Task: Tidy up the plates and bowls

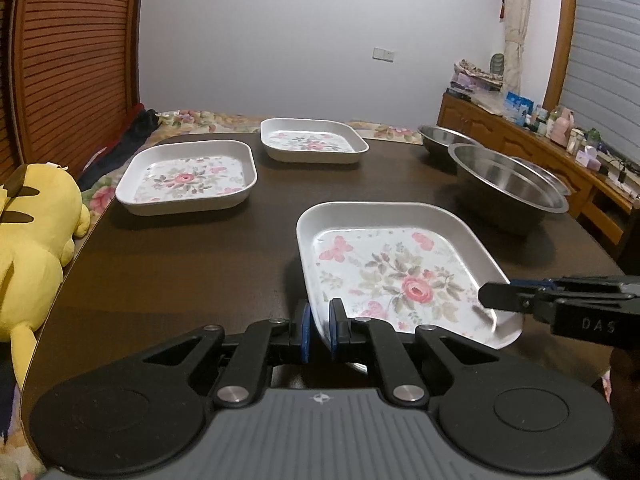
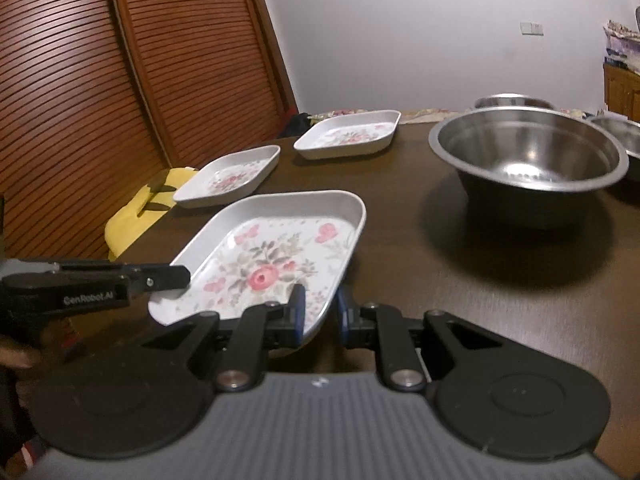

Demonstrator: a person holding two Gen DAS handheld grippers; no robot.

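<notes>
Both jaws closed on one plate: left gripper clamped with blue pads on the near left rim of the square white plate with a pink rose print, right gripper pinching the near right rim of the same plate, each gripper showing in the other's view at the plate's opposite edge. Plate tilted, nearest of the three, over the near part of the dark brown wooden table. Further back on the left, a second square rose-print plate, flat on the table; behind it and apart, a third square rose-print plate near the far edge. To the right, well clear of the held plate, a large stainless steel bowl standing upright, with a second steel bowl behind it and a third steel bowl just beside it. Off the table's left edge, a yellow plush toy. Beyond, slatted wooden doors and a cluttered wooden sideboard.
</notes>
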